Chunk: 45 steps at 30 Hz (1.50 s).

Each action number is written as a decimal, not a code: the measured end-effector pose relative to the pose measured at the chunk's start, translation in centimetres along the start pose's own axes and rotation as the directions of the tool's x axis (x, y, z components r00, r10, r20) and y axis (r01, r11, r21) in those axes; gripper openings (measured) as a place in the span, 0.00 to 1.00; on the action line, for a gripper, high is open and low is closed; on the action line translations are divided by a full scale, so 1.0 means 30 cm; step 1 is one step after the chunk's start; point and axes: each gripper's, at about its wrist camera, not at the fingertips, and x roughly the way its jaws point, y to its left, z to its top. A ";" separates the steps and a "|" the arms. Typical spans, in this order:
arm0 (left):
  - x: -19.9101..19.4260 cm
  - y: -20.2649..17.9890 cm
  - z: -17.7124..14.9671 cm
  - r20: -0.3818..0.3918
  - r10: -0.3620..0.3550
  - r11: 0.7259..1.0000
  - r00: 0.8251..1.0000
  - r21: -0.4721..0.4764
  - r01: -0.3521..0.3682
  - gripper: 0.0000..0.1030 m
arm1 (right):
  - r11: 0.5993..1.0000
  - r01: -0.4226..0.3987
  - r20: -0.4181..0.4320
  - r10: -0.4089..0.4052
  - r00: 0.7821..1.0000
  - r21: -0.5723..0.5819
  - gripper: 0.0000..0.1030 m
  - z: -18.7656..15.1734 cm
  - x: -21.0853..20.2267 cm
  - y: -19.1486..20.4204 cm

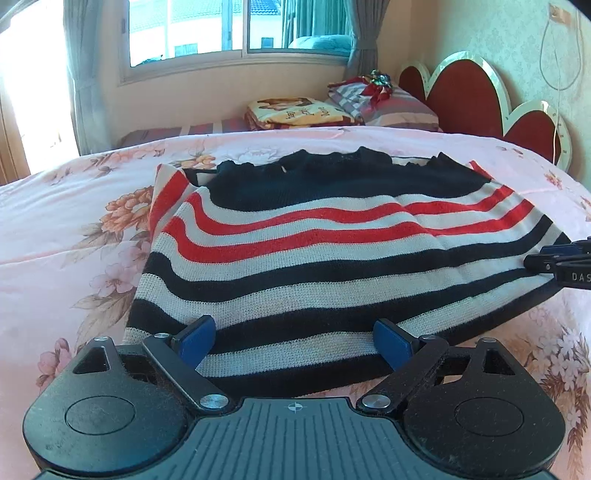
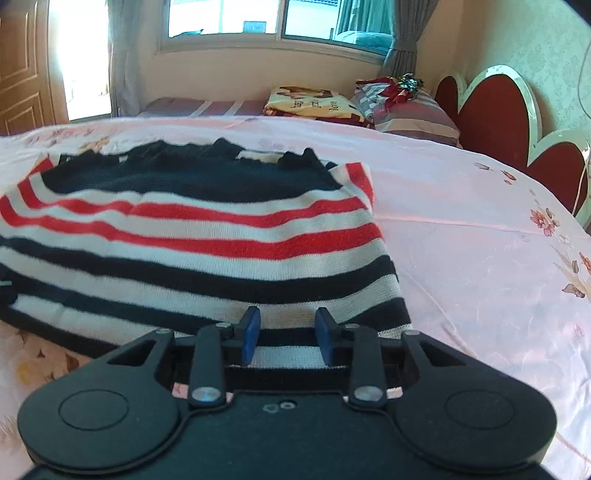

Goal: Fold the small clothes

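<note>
Striped sweater (image 1: 314, 254) lies flat on the bed's pink floral cover (image 1: 74, 229), folded into a rough rectangle. Black collar end faces the window (image 1: 236, 29), black hem faces the cameras. Bands run across: black top, then red and cream, then black and cream down to the hem.

Left gripper (image 1: 295, 341) sits low over the near hem, pointing down at an angle. Jaws wide apart, blue pads (image 1: 197, 338) straddling a broad stretch of the hem. Fabric lies between and under the pads, but they are not pressing on it.

Right gripper (image 2: 286, 338) is at the sweater's near right corner. Jaws partly apart, a narrow gap between the pads (image 2: 251, 334). A cream stripe and the black hem edge show in that gap. The pads do not look to be pinching the cloth; from this angle I cannot tell whether the tips touch it from above. In the left wrist view the same gripper (image 1: 546, 258) pokes in from the right edge, its black tips over the sweater's right side.

Right wrist view is slightly blurred on the sweater's left half.

Background: a folded blanket (image 1: 295, 112) with a print and yellow lettering, and a striped pillow (image 1: 391, 107) with a red ribbon bundle on top, both on a second bed under the window. Red scalloped headboard (image 1: 465, 96) with white trim at right. Grey curtains (image 1: 79, 66) flank the window.
</note>
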 end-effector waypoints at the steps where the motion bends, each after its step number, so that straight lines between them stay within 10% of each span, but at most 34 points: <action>1: -0.003 0.005 0.004 -0.006 -0.003 1.000 1.000 -0.013 0.003 0.89 | 1.000 0.001 -0.006 -0.001 1.000 0.009 0.31 0.007 -0.004 -0.001; 27: -0.041 0.074 0.044 -0.057 0.020 0.963 0.998 -0.268 -0.035 1.00 | 0.984 -0.176 -0.020 0.176 0.984 -0.009 0.51 0.094 0.009 0.247; 34: -0.112 0.153 -0.030 -0.080 -0.056 0.875 0.995 -0.484 0.010 1.00 | 0.979 -0.204 0.035 0.203 0.979 0.017 0.52 0.125 -0.027 0.229; 45: 0.018 0.249 -0.139 0.142 -0.168 0.577 0.976 -0.789 0.214 0.99 | 0.974 -0.224 0.039 0.223 0.974 0.024 0.53 0.128 -0.007 0.245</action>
